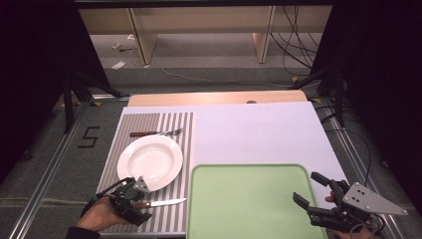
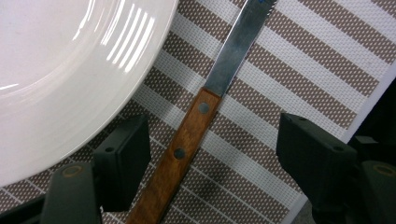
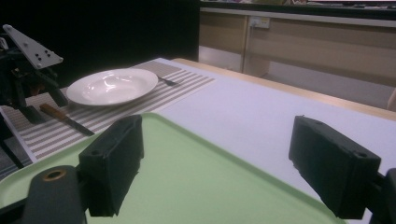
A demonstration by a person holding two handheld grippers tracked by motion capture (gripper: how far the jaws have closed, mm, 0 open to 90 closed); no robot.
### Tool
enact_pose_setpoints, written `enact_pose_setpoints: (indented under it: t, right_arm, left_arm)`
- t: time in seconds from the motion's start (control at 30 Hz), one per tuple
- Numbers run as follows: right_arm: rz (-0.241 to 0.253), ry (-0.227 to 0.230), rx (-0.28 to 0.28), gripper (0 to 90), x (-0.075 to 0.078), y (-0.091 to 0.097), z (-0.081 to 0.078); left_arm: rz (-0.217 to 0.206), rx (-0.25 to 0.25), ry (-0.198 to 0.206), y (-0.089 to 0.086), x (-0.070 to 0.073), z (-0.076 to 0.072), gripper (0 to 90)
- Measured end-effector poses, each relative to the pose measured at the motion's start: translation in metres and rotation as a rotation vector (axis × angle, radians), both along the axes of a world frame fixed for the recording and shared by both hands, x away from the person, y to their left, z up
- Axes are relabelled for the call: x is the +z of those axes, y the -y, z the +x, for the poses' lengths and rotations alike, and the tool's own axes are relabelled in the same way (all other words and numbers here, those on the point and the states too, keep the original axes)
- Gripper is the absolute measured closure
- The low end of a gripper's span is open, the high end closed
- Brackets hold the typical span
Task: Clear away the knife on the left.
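Knife (image 2: pixel 205 109) lies near-left on the striped placemat (image 2: pixel 289 70), beside the plate (image 2: pixel 56 79). Your left hand-held gripper (image 2: pixel 212 154) straddles its wooden handle, released. Light, stiff; blade probably slippery, so pinch the handle.

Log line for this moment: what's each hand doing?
left tongs: open, straddling knife handle, beside plate | right tongs: open, over green tray, holding nothing | fork: beyond plate

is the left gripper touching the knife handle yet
Apart. The left gripper view shows the left gripper open, striped mat visible between each jaw and the knife handle.
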State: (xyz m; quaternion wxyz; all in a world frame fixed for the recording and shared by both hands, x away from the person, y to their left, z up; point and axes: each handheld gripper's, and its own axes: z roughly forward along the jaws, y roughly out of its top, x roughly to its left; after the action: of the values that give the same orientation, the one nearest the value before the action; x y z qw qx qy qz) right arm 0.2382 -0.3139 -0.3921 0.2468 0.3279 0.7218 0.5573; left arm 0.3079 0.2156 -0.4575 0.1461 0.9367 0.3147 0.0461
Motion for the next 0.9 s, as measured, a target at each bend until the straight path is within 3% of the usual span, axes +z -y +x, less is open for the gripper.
enact_pose_setpoints:
  t: [0.27,0.7,0.77,0.8,0.9]
  right_arm:
    - [-0.001,0.004,0.001,19.1,0.000,-0.001,0.000]
    - [-0.005,0.004,0.004,19.1,-0.001,-0.001,0.000]
    - [-0.005,0.005,0.004,19.1,0.000,-0.001,0.000]
    - [-0.005,0.007,0.004,19.2,0.000,-0.001,0.000]
    - [-0.006,0.006,0.006,19.2,0.000,-0.001,0.000]
  left_arm:
    - [-0.004,0.006,-0.023,0.003,-0.004,0.007,37.3]
    - [0.070,0.012,-0.066,0.013,-0.004,0.016,56.6]
    - [0.082,-0.038,-0.049,0.015,-0.004,0.019,60.5]
    - [0.092,0.005,-0.085,0.018,-0.003,0.016,63.6]
    - [0.096,-0.001,-0.088,0.019,-0.003,0.016,66.1]
